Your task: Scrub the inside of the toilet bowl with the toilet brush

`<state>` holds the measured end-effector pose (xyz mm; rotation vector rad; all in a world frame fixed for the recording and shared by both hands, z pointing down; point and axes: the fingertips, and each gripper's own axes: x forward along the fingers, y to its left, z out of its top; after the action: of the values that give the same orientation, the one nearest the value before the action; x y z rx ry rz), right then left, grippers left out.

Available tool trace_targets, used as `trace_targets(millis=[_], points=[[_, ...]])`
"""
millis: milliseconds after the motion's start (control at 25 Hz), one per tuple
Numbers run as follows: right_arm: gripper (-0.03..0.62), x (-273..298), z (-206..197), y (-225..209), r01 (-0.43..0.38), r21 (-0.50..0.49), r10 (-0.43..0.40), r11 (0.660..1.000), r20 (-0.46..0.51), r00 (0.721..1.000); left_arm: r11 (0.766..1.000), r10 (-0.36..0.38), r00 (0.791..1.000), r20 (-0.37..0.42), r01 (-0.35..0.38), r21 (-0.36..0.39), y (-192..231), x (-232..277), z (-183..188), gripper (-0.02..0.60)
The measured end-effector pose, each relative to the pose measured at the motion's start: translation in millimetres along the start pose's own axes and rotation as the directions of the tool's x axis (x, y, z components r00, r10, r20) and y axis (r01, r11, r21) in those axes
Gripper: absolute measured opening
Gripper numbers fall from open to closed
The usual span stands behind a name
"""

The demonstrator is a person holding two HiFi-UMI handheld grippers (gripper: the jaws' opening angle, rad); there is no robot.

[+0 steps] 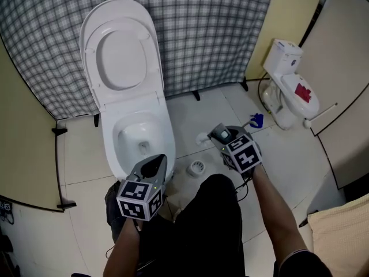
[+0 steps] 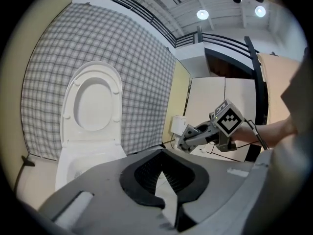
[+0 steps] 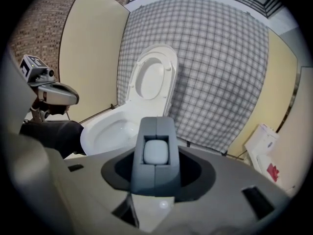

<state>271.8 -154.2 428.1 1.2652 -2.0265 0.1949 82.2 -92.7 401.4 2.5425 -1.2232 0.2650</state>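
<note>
Grey, pale-capped handle, the toilet brush [image 3: 156, 153], I reckon, is clamped in my right gripper [image 1: 220, 135], just right of the toilet bowl [image 1: 131, 126] and ready to swing in. The left gripper [image 1: 151, 165] hovers jaws-apart at the bowl's front, leaving room.

I see a grey checked curtain [image 1: 219, 33] hung across the back, with a yellow wall [image 1: 288, 10] to its right. Pale tiled floor [image 1: 81, 154]. A second white toilet [image 1: 282, 85] stands far right with a red patch [image 1: 304, 91] on its lid. A small blue object [image 1: 257, 119] lies just beside it; I can't tell what it is. Beige cloth [image 1: 340, 235] at bottom right. Two ceiling lights [image 2: 202, 14] are on.
</note>
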Motion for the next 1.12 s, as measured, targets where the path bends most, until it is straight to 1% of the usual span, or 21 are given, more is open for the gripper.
trace_targets(millis=[240, 440, 560, 840, 1000, 1120], points=[[0.196, 43, -53, 0, -0.022, 0.082, 0.03, 0.996, -0.097, 0.995, 1.0, -0.022, 0.999, -0.038, 0.021, -0.023, -1, 18, -15, 0.009], [0.196, 72, -94, 2, -0.028, 0.12, 0.05, 0.992, -0.177, 0.983, 0.999, -0.036, 0.997, -0.07, 0.033, -0.038, -5, 30, -26, 0.009], [0.196, 90, -109, 10, -0.043, 0.152, 0.073, 0.987, -0.2, 0.977, 0.998, -0.036, 0.995, -0.096, 0.031, -0.05, -5, 38, -36, 0.009], [0.195, 128, -140, 22, -0.043, 0.204, 0.097, 0.978, -0.264, 0.959, 0.996, -0.045, 0.99, -0.131, 0.034, -0.088, -5, 51, -53, 0.009], [0.196, 145, -163, 22, -0.012, 0.226, 0.081, 0.974, -0.301, 0.95, 0.992, -0.048, 0.99, -0.135, 0.032, -0.119, -5, 54, -57, 0.009], [0.195, 157, -176, 28, -0.011, 0.237, 0.089, 0.971, -0.319, 0.944, 0.992, -0.049, 0.988, -0.144, 0.031, -0.126, -3, 55, -61, 0.009]])
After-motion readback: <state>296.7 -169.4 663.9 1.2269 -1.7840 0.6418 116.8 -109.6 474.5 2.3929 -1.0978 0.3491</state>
